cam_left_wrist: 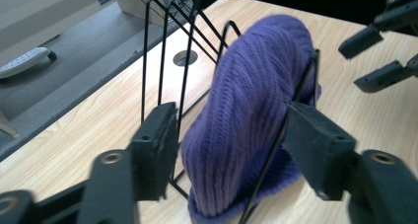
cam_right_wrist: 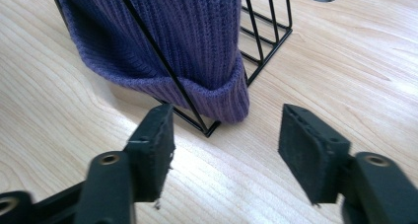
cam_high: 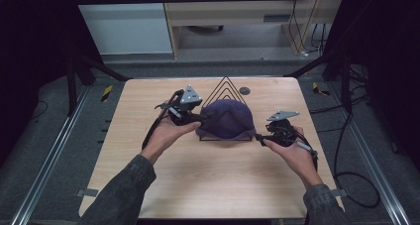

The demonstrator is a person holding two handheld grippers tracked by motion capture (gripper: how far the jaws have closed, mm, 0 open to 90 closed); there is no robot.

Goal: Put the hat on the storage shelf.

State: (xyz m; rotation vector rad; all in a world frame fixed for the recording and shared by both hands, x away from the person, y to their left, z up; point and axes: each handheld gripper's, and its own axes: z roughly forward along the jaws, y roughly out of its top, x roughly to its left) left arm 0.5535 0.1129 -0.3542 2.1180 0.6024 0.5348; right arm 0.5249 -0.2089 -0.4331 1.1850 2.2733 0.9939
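Note:
A purple knitted beanie (cam_high: 225,117) is draped over a black wire triangular rack (cam_high: 226,78) at the middle of the wooden table (cam_high: 213,175). My left gripper (cam_high: 204,117) is open at the hat's left end. In the left gripper view its jaws straddle the beanie (cam_left_wrist: 251,100) and the rack's front wire, with gaps on both sides. My right gripper (cam_high: 258,136) is open at the rack's right front corner. In the right gripper view, the hat's cuff (cam_right_wrist: 217,98) and the rack's corner (cam_right_wrist: 209,131) lie just beyond its spread jaws, untouched.
A round cable hole (cam_high: 244,90) sits in the table behind the rack. The person's forearms come in from the bottom edge. Beyond the table's far edge are floor, cables and a white cabinet (cam_high: 133,22).

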